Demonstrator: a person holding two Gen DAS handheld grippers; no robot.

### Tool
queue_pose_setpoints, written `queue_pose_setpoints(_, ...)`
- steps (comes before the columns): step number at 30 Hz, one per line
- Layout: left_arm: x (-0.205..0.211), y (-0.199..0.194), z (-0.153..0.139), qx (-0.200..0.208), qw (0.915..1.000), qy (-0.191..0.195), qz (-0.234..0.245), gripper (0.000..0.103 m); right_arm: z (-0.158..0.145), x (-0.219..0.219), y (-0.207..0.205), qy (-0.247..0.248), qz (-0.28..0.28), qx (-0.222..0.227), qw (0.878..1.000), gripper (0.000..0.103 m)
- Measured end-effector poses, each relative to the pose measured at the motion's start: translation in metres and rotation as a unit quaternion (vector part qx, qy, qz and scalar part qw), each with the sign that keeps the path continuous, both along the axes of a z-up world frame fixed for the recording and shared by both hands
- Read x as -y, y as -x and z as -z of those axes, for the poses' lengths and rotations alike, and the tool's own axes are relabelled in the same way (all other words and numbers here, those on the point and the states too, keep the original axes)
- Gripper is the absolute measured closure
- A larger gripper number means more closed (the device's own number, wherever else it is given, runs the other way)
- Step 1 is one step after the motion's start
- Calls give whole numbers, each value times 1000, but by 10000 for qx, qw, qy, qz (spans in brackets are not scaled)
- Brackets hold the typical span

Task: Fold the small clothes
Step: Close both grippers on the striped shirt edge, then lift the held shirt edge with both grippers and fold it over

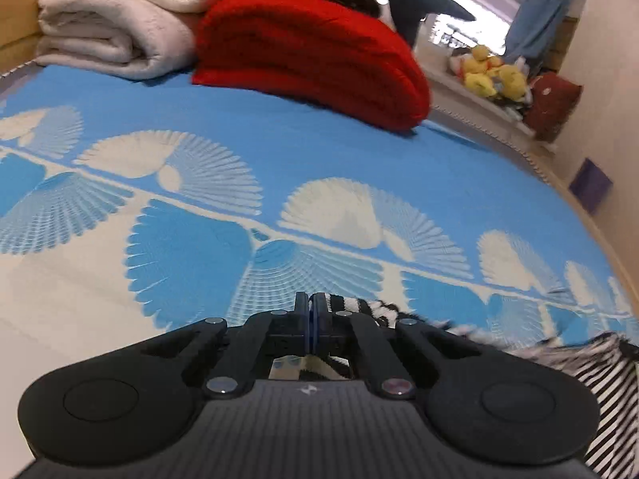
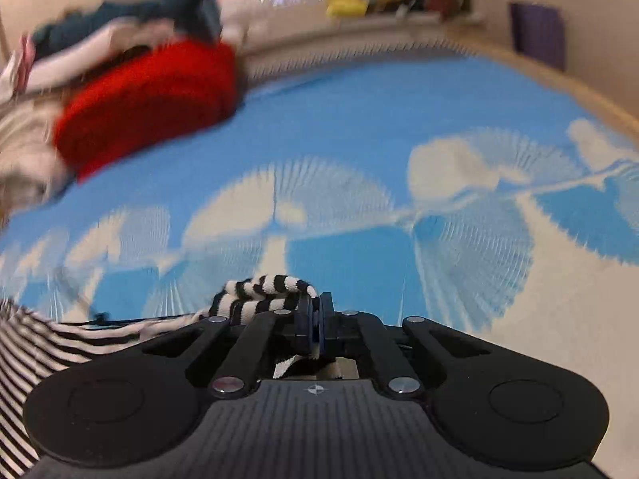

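Note:
A black-and-white striped garment point(image 1: 599, 375) lies on the blue and cream patterned bed cover point(image 1: 319, 151). My left gripper point(image 1: 311, 303) is shut on an edge of it; striped cloth bunches just right of the fingertips and trails off to the lower right. In the right wrist view my right gripper point(image 2: 315, 303) is shut on another edge of the striped garment point(image 2: 259, 295), which bunches left of the fingertips and hangs away to the lower left. Both grippers hold the cloth low over the bed cover point(image 2: 359, 119).
A folded red blanket point(image 1: 311, 52) and a folded cream blanket point(image 1: 116, 20) sit at the far side of the bed. Yellow plush toys point(image 1: 495, 76) rest on a ledge beyond. A purple object point(image 1: 591, 185) is by the wall at right.

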State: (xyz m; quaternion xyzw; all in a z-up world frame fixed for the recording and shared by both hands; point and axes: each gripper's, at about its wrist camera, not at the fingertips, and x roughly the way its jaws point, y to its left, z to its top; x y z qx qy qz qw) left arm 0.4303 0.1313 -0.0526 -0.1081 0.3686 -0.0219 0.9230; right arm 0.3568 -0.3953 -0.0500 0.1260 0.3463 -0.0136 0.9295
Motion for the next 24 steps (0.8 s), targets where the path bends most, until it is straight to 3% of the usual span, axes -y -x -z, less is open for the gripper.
queue_pose_setpoints(2,10,-4,10,-341,9987,-367,99,102,10,-4,-7,202,30,-270,9994,101)
queue_pose_setpoints(5,18,-12,30,-1290,9895,-522,392,94,40,-17,-15,731,-12,-1131,9909,101)
queue_pose_setpoints(6,18,-10,29,-1376,9879,-602,400,90,49,-20,-17,757,-62,-1407,9871,99)
queue_pose_setpoints(8,12,-1,12,-1171,9909,-620,243,71,45,-23,-12,817,-101,-1387,9869,88)
queue_pose_setpoints(9,6,5,1,-1032,9936,-431,141,62,38,-23,-10,796,-94,-1364,9874,74)
queue_pose_setpoints(10,-1,12,-10,-949,9953,-168,66,62,29,-19,-4,675,-38,-1278,9895,65)
queue_pose_setpoints(12,-12,24,-26,-1050,9942,241,-25,62,11,-5,12,236,119,-1090,9937,63)
queue_pose_setpoints(15,-24,44,-44,-1480,9879,425,-171,62,-11,10,41,-231,54,-1055,9941,63)
queue_pose_setpoints(18,-28,79,-52,-1648,9851,494,46,62,-26,17,72,-448,-51,-1176,9920,57)
queue_pose_setpoints(22,-33,130,-24,-1914,9796,605,56,60,-22,21,116,-654,-110,-1486,9867,50)
queue_pose_setpoints(24,-35,147,6,-2280,9705,788,-61,60,-3,24,133,-831,-113,-1850,9792,50)
